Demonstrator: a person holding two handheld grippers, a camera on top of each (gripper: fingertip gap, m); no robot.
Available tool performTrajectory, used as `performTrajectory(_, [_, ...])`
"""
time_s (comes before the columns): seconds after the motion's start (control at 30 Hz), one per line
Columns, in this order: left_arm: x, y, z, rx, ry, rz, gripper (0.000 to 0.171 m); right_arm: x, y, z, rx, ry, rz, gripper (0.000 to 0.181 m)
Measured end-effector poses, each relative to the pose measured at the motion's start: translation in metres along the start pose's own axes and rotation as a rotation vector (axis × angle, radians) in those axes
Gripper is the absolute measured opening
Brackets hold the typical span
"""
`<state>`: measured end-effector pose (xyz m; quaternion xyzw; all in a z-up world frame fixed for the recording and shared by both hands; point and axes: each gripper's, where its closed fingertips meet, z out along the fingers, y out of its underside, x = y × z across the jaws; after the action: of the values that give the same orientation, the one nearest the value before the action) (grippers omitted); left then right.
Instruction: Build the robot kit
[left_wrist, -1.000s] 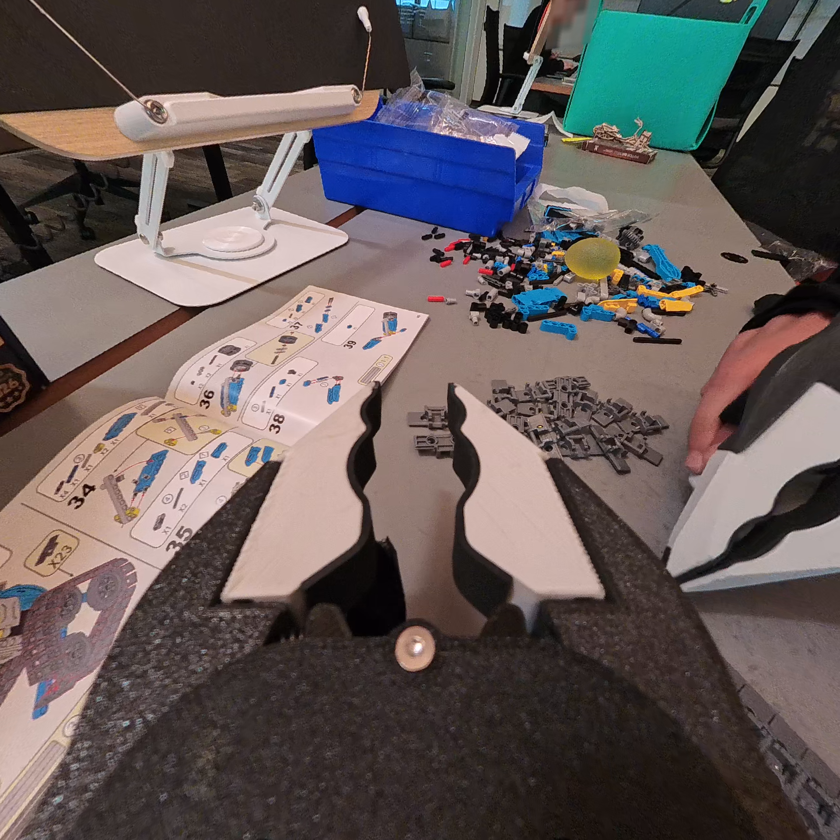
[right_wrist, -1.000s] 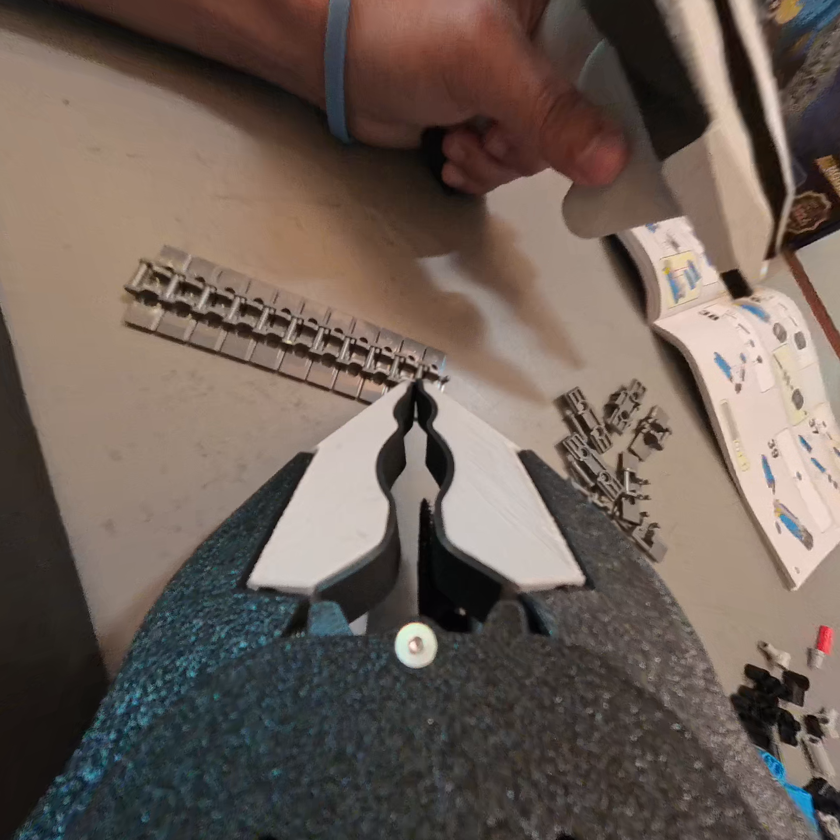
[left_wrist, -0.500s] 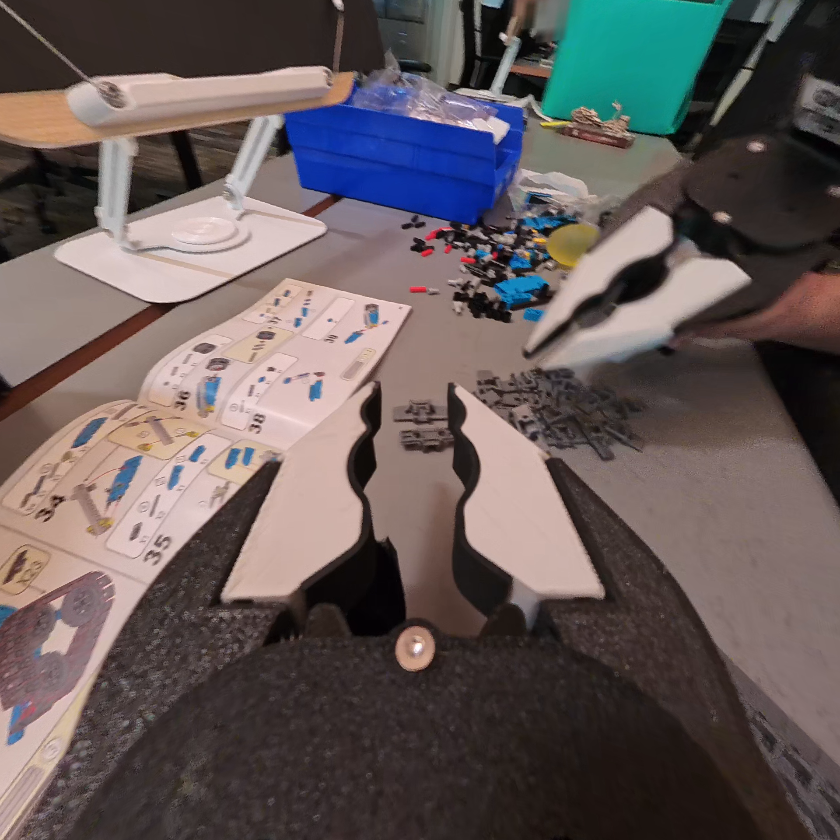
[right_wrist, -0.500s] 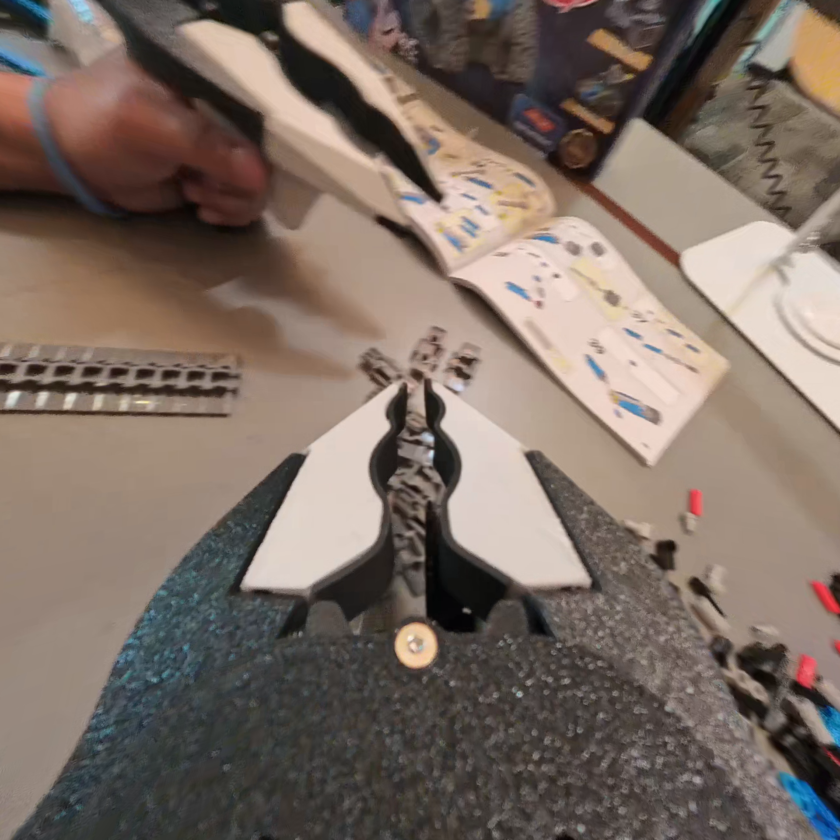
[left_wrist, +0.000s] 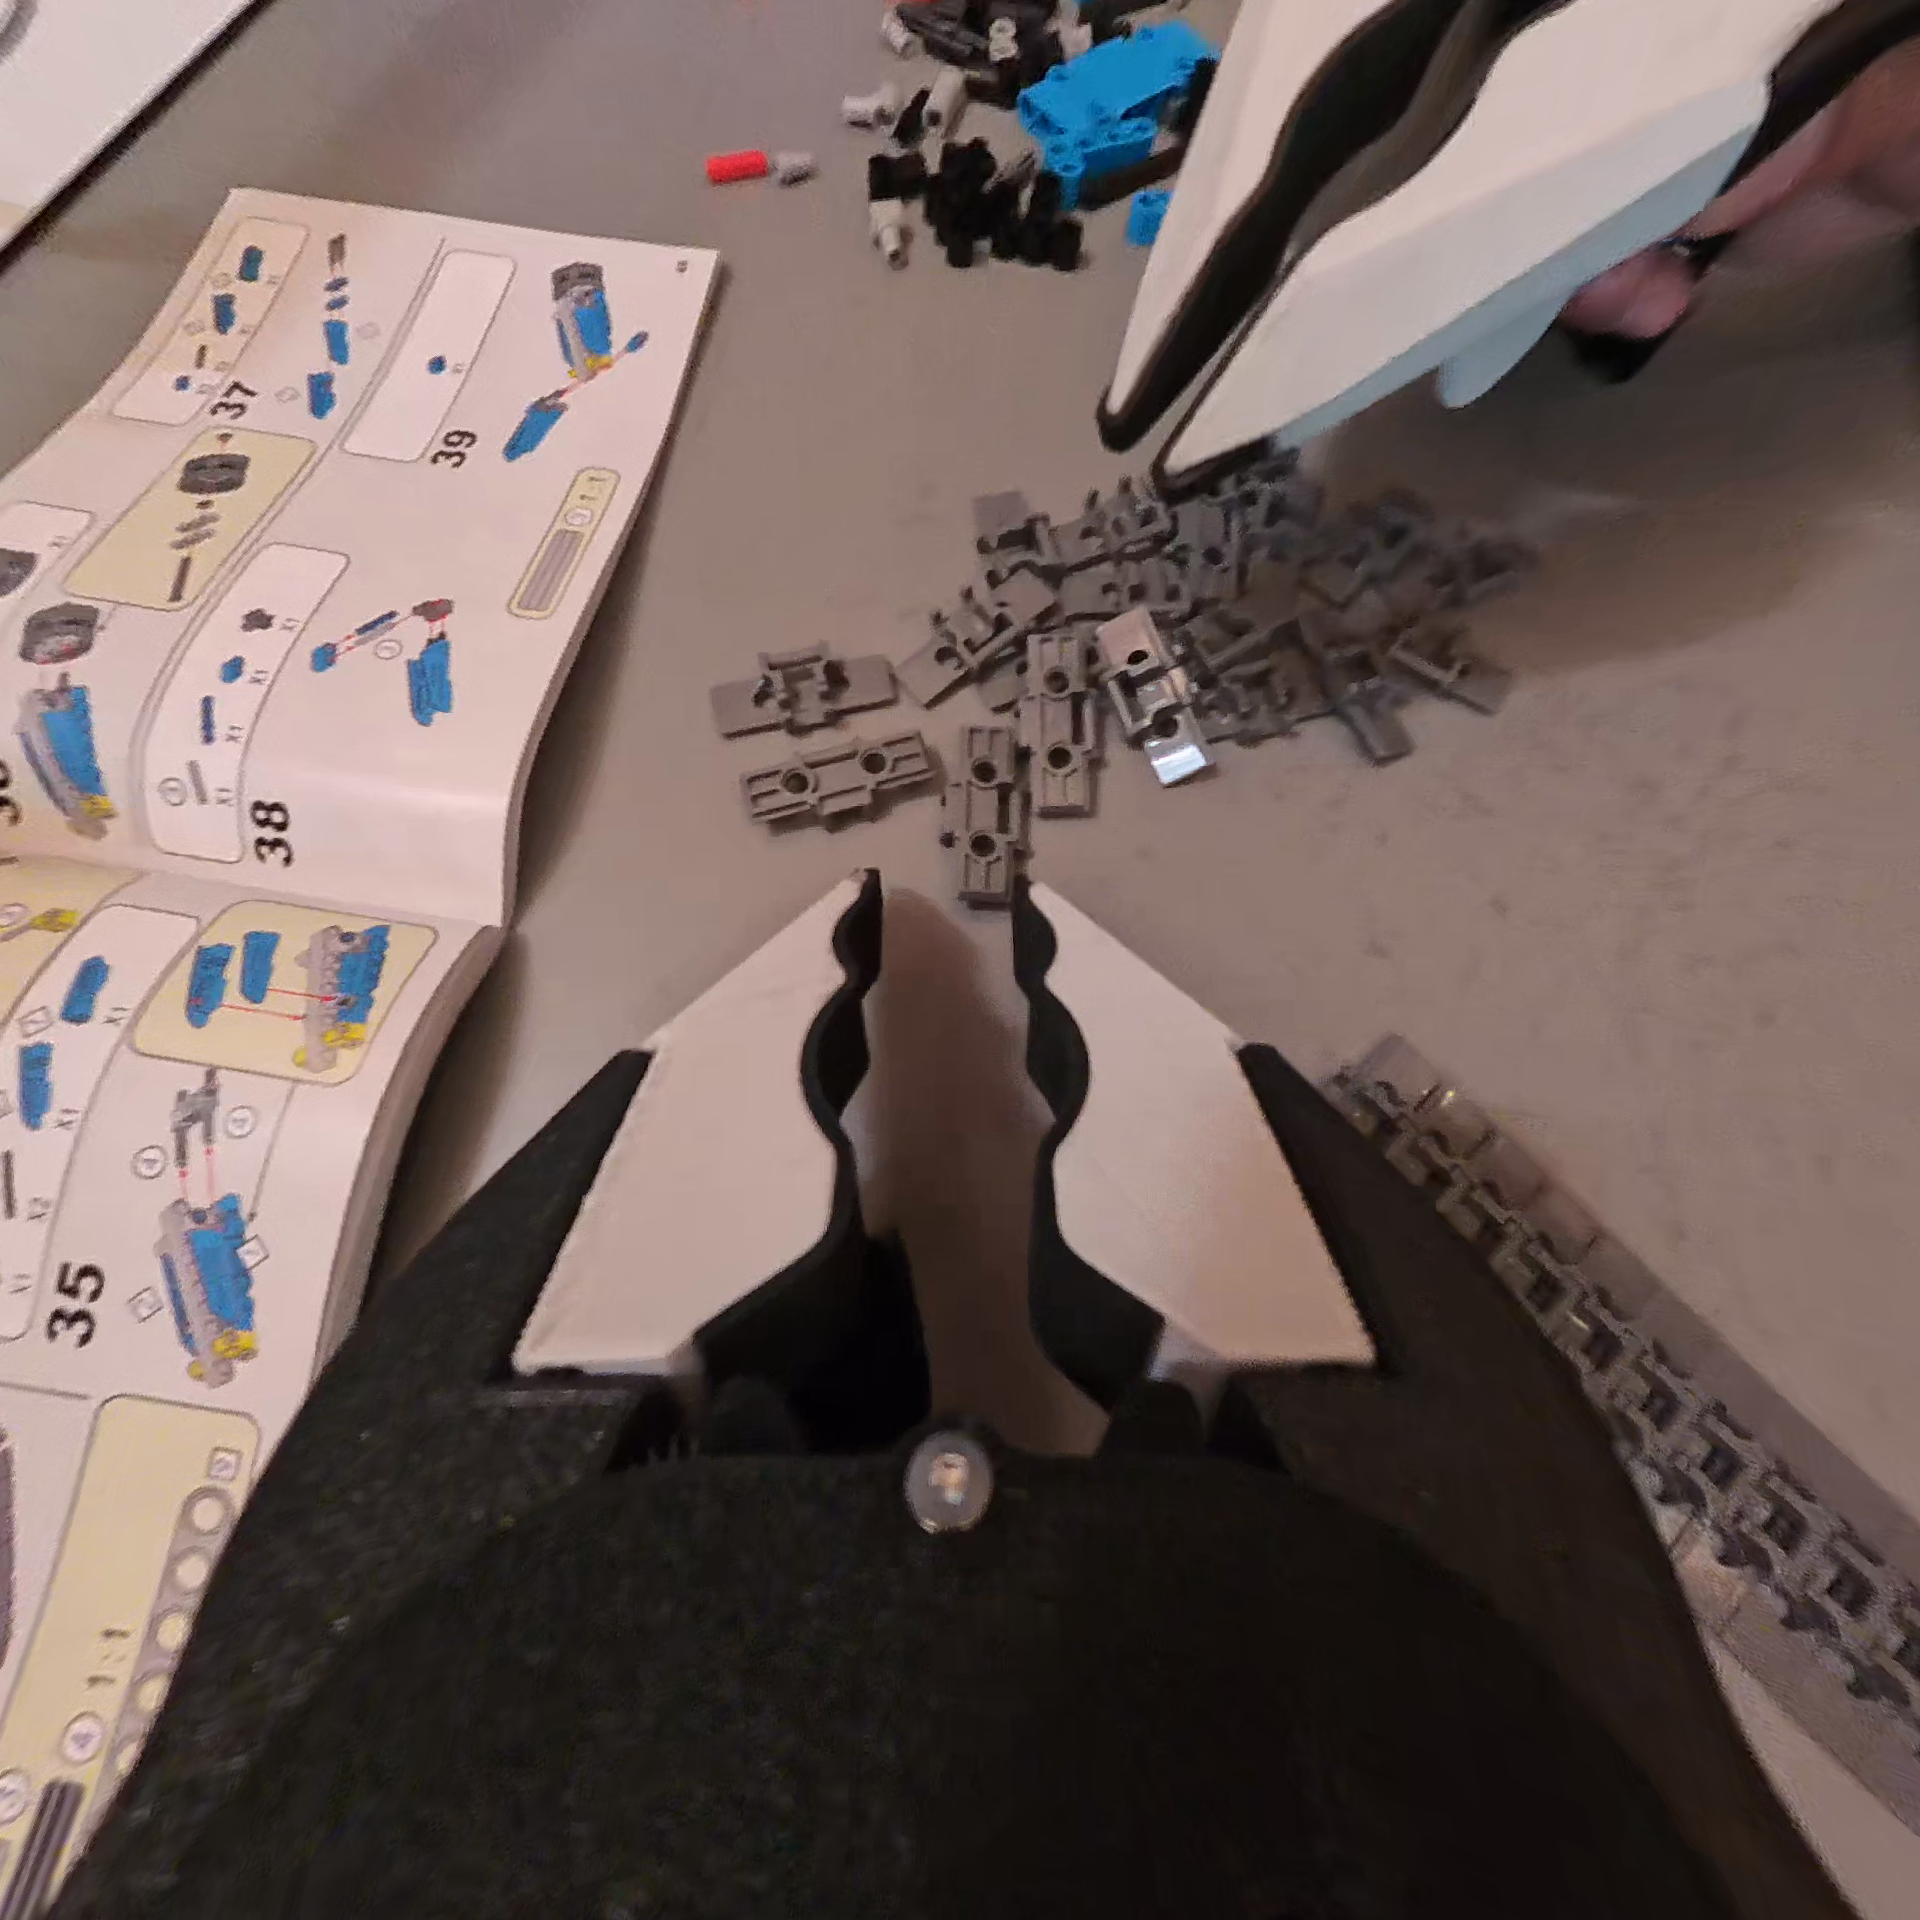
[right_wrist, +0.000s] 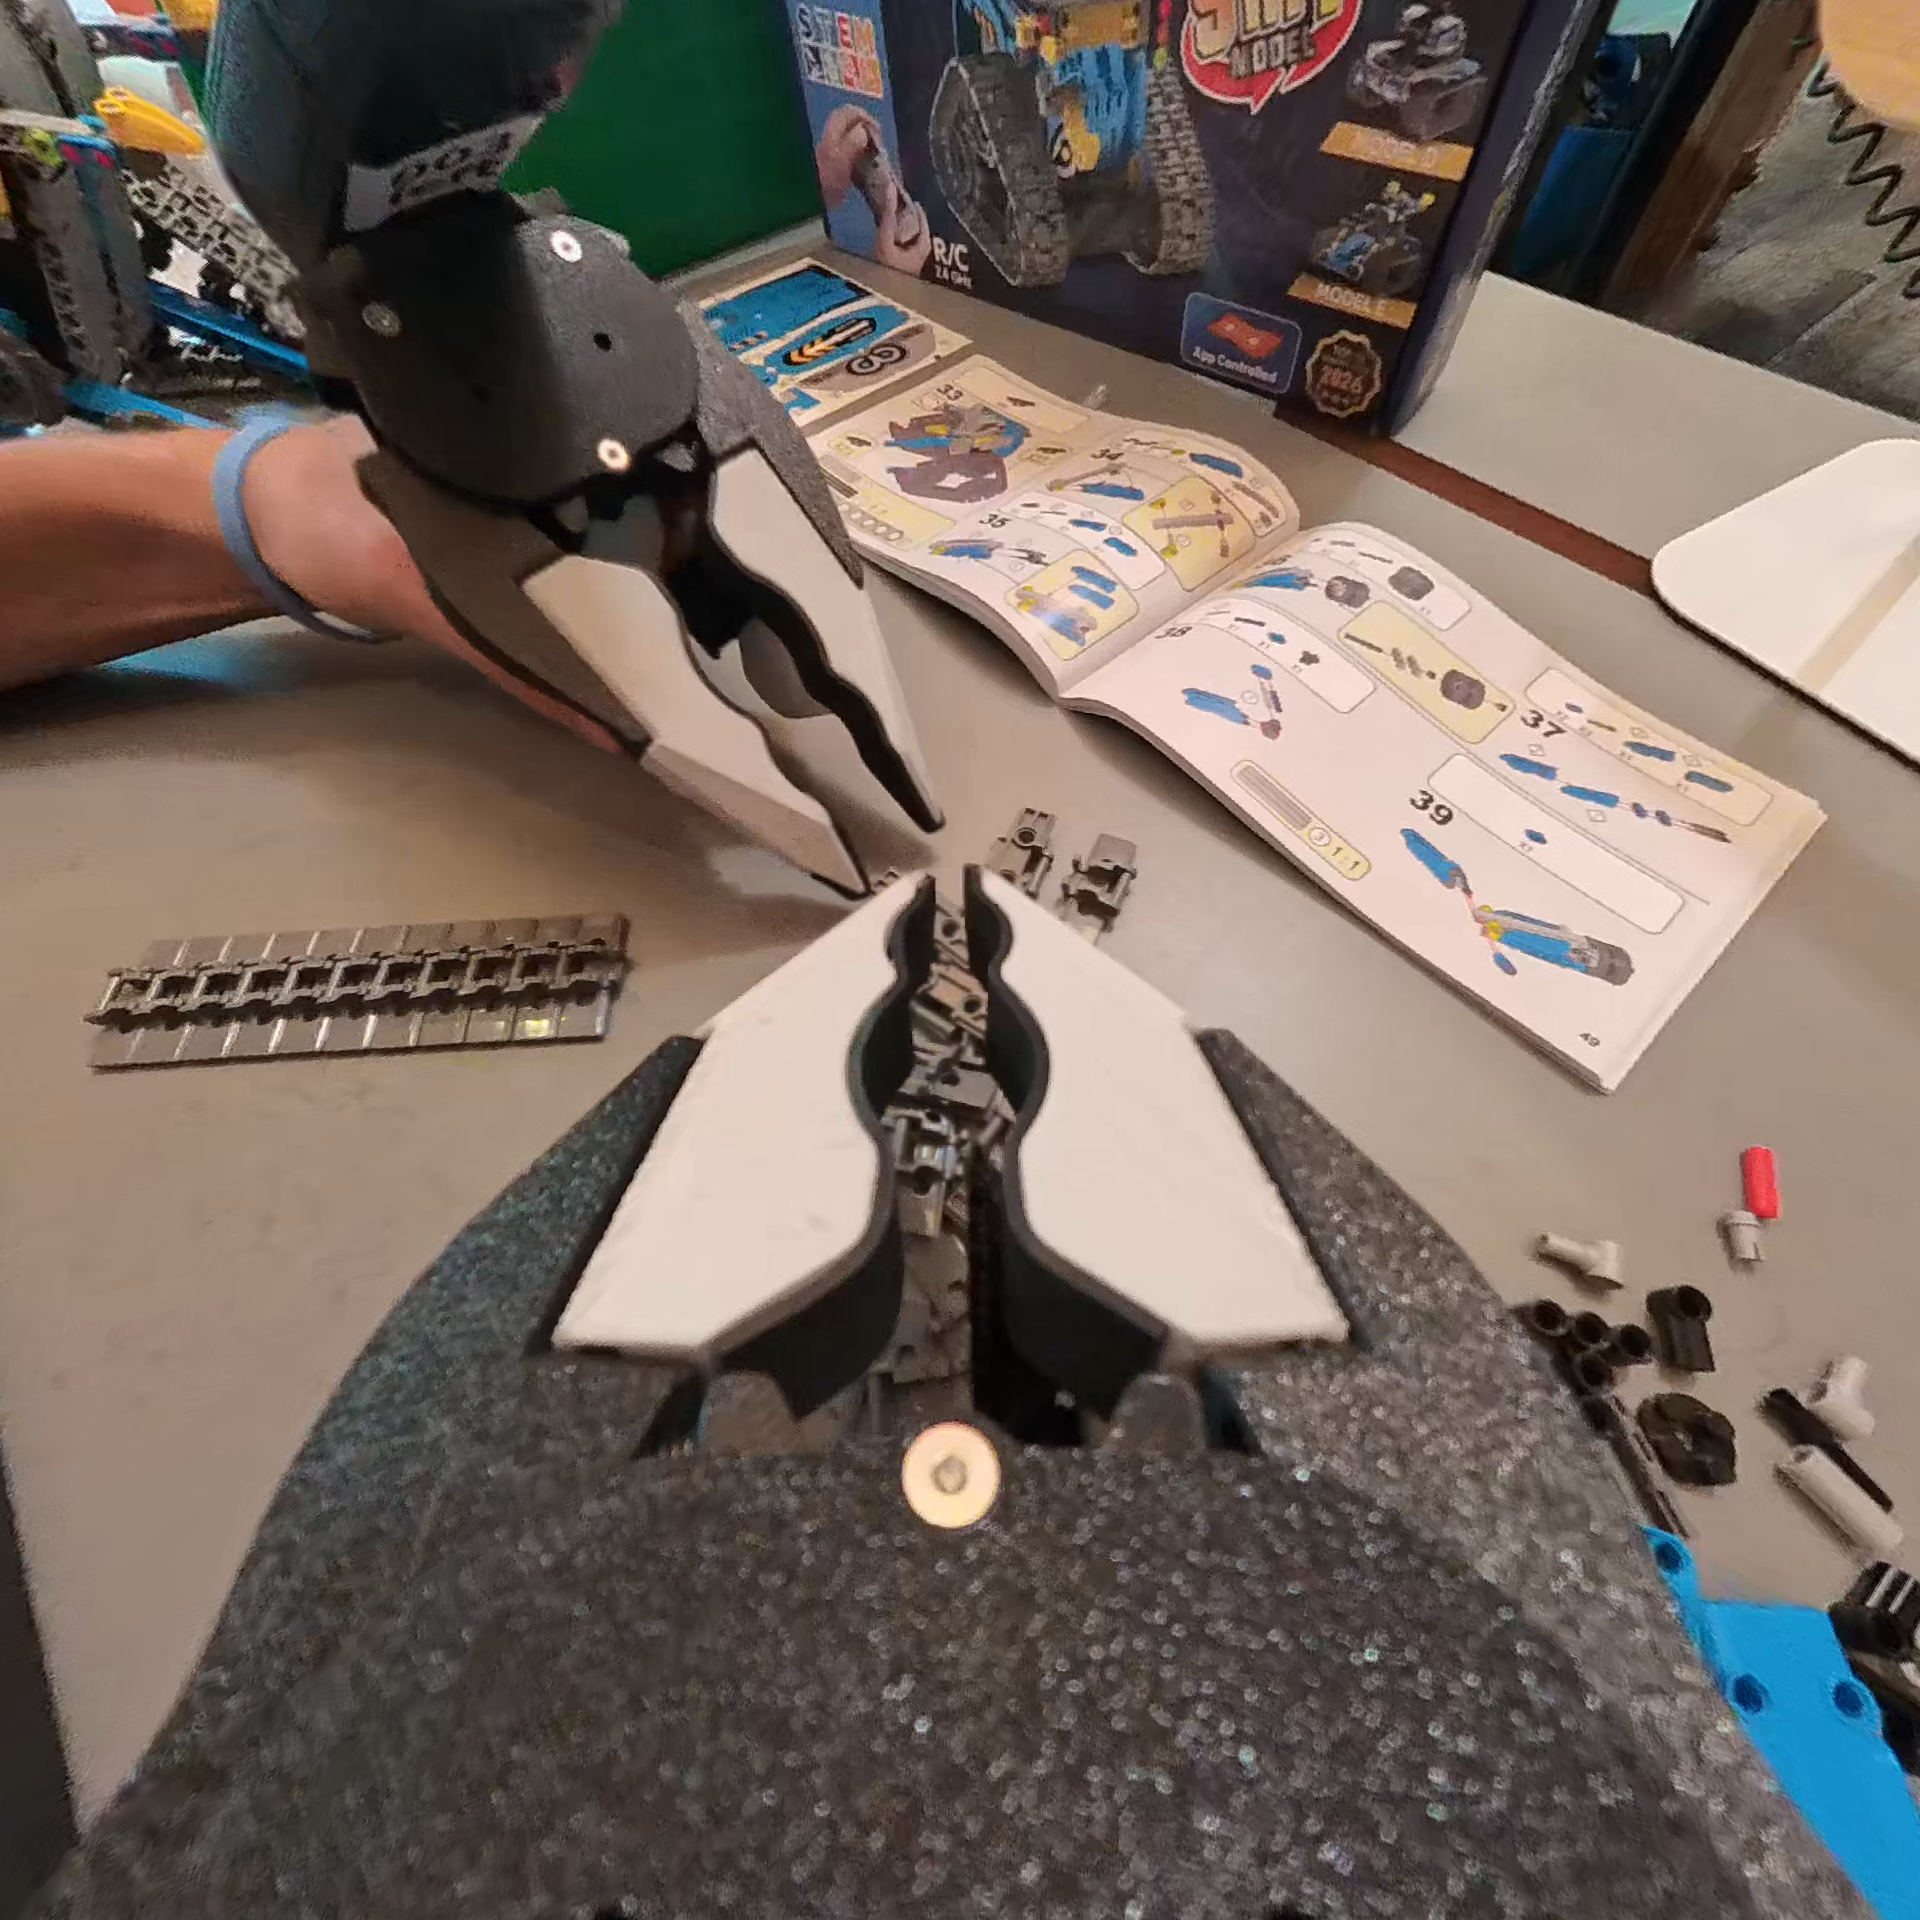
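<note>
Loose pile of grey plastic track links (left_wrist: 1226, 634), small flat plates with paired round holes and clip ends, heaped on the matte grey table (left_wrist: 1558, 935). Three or four links lie apart at the pile's near edge; one single link (left_wrist: 982, 826) sits just ahead of the left gripper (left_wrist: 943, 894).

Left gripper: white wedge fingers with wavy black rubber pads, spread apart, nothing between them, tips low over the table.

Right gripper (right_wrist: 945, 883): same build, speckled foam-textured body. Jaws nearly together with a narrow gap; grey links show through the gap along its length (whether it pinches any of them, I cannot tell). In the left wrist view its tips (left_wrist: 1195, 457) meet the far edge of the pile.

Assembled track strip (right_wrist: 358, 992), a straight chain of linked grey plates, glossy, lies flat near the pile on the right gripper's left.

Open instruction booklet (left_wrist: 312, 582), pages curved at the spine, beside the links. Beyond: scattered black, white, red and blue pins and connectors (left_wrist: 977, 197); printed cardboard kit box (right_wrist: 1195, 177) upright behind the booklet.
</note>
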<state>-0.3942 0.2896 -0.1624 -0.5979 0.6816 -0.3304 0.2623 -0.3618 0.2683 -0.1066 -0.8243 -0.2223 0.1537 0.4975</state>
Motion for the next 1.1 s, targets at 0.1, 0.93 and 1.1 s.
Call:
performTrajectory(0.1, [0.007,-0.001,0.003,-0.004,0.035,0.022,0.025,-0.005,0.000,0.002,-0.003,-0.018,-0.003,0.005])
performTrajectory(0.93, [0.061,-0.078,-0.060,0.553,0.651,-0.398,0.010,-0.064,-0.045,-0.013,0.352,0.007,-0.538,0.052])
performTrajectory(1.1, [0.069,-0.075,-0.056,0.520,0.677,-0.389,0.010,-0.061,-0.041,-0.013,0.341,0.098,-0.644,0.038])
